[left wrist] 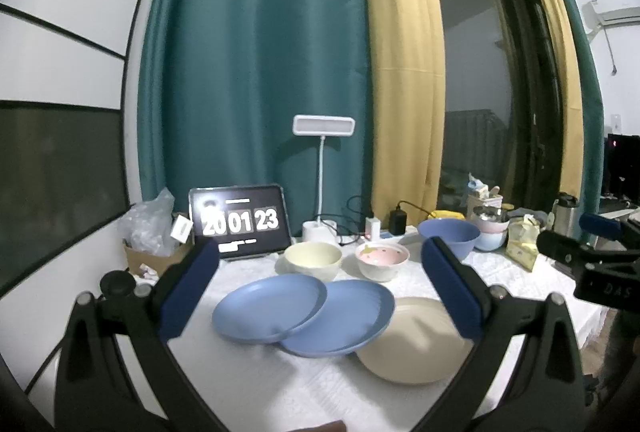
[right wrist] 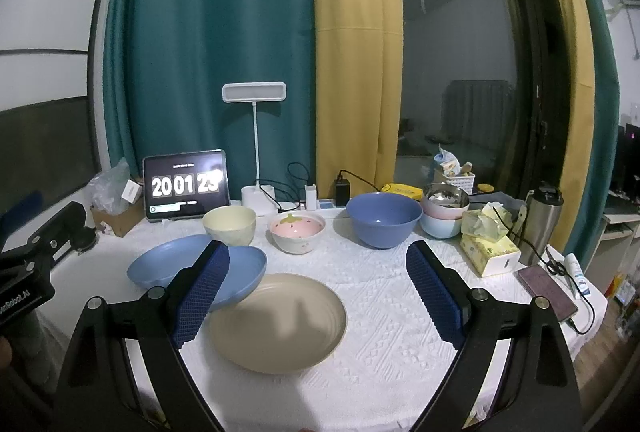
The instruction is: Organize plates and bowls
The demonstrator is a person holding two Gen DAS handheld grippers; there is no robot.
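Three overlapping plates (left wrist: 304, 316) — two blue, one cream — beneath both spread, empty hand-held grippers (left wrist: 320, 288).

Tablet (right wrist: 185, 186) showing clock beside desk lamp (right wrist: 255, 93); tissue box (right wrist: 489, 252), steel flask (right wrist: 541, 222), phone (right wrist: 547, 292) at right.

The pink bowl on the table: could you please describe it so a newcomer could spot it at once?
Start at the white desk lamp by the teal curtain, then drop to the row of bowls before it. The pink bowl sits between a cream bowl and a big blue bowl; only it has a spotted, strawberry-like inside.
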